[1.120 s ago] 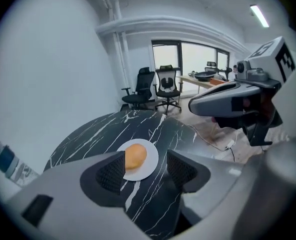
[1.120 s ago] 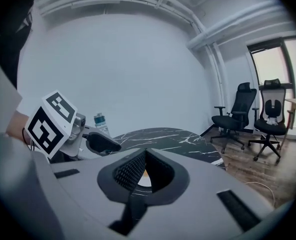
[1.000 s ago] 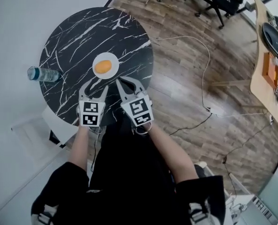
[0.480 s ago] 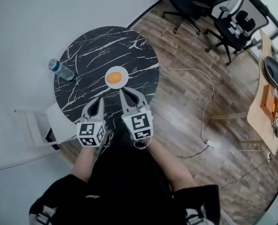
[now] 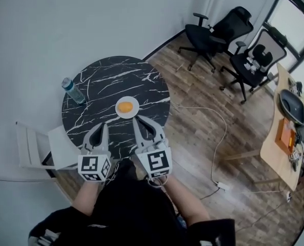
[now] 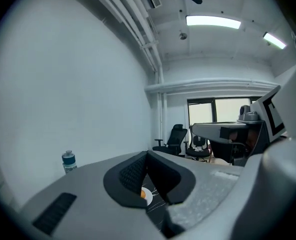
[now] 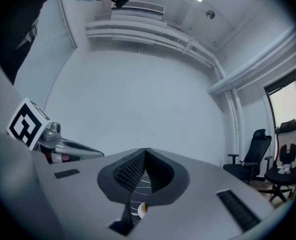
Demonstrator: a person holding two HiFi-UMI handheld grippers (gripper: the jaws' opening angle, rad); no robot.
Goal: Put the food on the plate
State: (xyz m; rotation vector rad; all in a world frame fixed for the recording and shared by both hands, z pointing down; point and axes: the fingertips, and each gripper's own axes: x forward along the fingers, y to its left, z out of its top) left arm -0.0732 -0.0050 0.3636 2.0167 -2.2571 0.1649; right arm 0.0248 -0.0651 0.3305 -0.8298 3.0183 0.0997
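Both claws were clenched, empty. Head view: left claw (image 5: 102, 125) and right claw (image 5: 136, 120) at lower centre, one orange food (image 5: 124, 107) on one plate (image 5: 133, 112) on the worktop (image 5: 100, 78), mid-frame, one bottle (image 5: 72, 90) further left. Left gripper view showed the food only as a sliver behind its closed jaws; right gripper view caught little beyond the plate's edge.

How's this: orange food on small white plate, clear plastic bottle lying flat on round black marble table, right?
No: the clear plastic bottle stands upright, as the left gripper view shows. The orange food is on the small white plate, on the round black marble table.
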